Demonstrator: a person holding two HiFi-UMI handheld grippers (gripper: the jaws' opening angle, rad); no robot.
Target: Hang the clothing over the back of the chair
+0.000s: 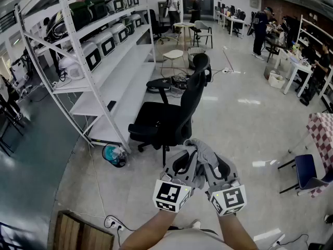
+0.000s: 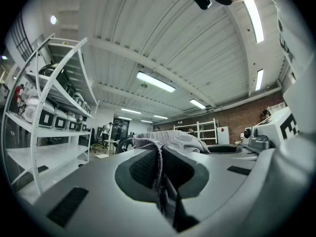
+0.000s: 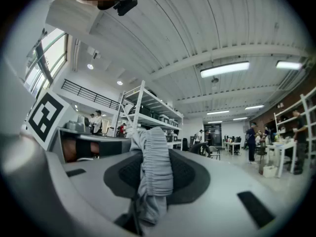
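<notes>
Left tool (image 1: 186, 158), right tool (image 1: 215, 161) side by side, gripping grey clothing (image 1: 201, 145); black chair (image 1: 169, 116) just beyond; shelving (image 1: 106, 61) left

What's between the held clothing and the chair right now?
Only a strip of bare floor separates the clothing from the chair; the head view shows it.

Bright, even light falls from ceiling tube lamps (image 2: 155, 82), which glare white in both gripper views. The glossy floor (image 1: 244, 124) mirrors them in pale streaks at 3 o'clock. Every view bows at its edges; the gripper views have black corners. The clothing (image 3: 150, 167) looks sharp.
</notes>
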